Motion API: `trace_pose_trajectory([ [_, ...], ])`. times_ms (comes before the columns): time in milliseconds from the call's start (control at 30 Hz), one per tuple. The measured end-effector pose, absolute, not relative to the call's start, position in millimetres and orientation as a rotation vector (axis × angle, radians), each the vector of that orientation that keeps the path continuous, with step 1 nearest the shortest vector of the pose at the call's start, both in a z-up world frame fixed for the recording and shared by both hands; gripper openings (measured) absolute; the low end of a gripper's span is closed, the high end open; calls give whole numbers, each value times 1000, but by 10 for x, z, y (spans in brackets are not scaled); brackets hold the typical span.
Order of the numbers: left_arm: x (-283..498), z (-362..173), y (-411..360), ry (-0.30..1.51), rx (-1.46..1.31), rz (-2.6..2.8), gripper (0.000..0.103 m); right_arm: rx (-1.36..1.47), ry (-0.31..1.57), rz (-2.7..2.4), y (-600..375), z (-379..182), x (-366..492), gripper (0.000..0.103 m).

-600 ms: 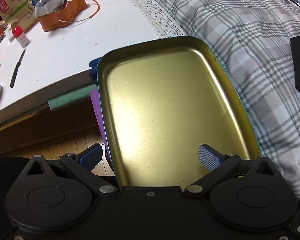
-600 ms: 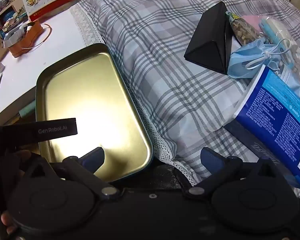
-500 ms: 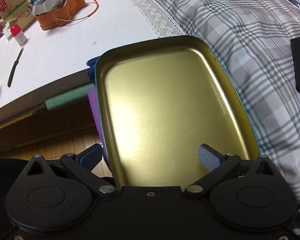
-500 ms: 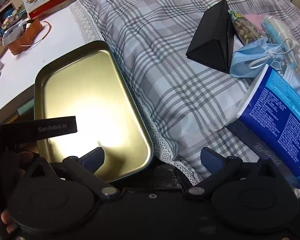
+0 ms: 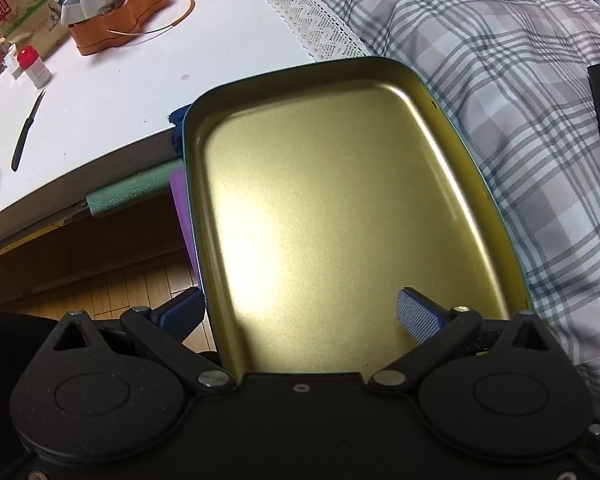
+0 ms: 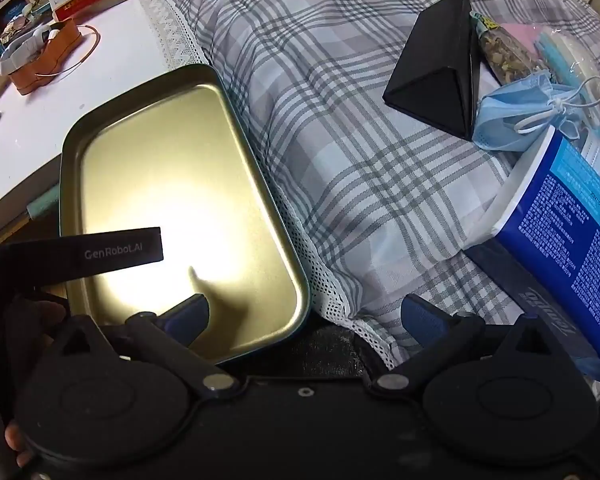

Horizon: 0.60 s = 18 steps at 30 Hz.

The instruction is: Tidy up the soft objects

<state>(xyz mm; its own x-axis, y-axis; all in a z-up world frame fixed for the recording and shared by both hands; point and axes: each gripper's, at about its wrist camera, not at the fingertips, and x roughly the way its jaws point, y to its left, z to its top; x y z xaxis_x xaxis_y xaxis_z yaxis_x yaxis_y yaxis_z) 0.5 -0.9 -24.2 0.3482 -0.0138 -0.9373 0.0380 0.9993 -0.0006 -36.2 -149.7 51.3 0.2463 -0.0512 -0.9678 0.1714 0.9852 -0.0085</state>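
- Beside the plaid bedding (image 6: 340, 128), the gold tray (image 6: 100, 160) sits as before, empty.
- Left gripper (image 5: 300, 316) and right gripper (image 6: 304, 316) remain spread wide, holding nothing.
- Blue face mask (image 6: 512, 120) lies unmoved beside the black case (image 6: 432, 80).

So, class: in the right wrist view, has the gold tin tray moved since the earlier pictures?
Cannot tell. The tin tray lies against the same lace edge of the plaid pillow; both drift together in the view, so the camera shifted slightly, not the tray.

"GenRobot.AI", seemingly, on black strap (image 6: 84, 256).
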Motion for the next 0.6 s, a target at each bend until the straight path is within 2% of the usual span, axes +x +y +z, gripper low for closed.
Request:
trace_pose_trajectory([
  [600, 47, -268, -34, 1246, 30, -18, 99, 93, 1329, -221, -1531, 489, -366, 103],
])
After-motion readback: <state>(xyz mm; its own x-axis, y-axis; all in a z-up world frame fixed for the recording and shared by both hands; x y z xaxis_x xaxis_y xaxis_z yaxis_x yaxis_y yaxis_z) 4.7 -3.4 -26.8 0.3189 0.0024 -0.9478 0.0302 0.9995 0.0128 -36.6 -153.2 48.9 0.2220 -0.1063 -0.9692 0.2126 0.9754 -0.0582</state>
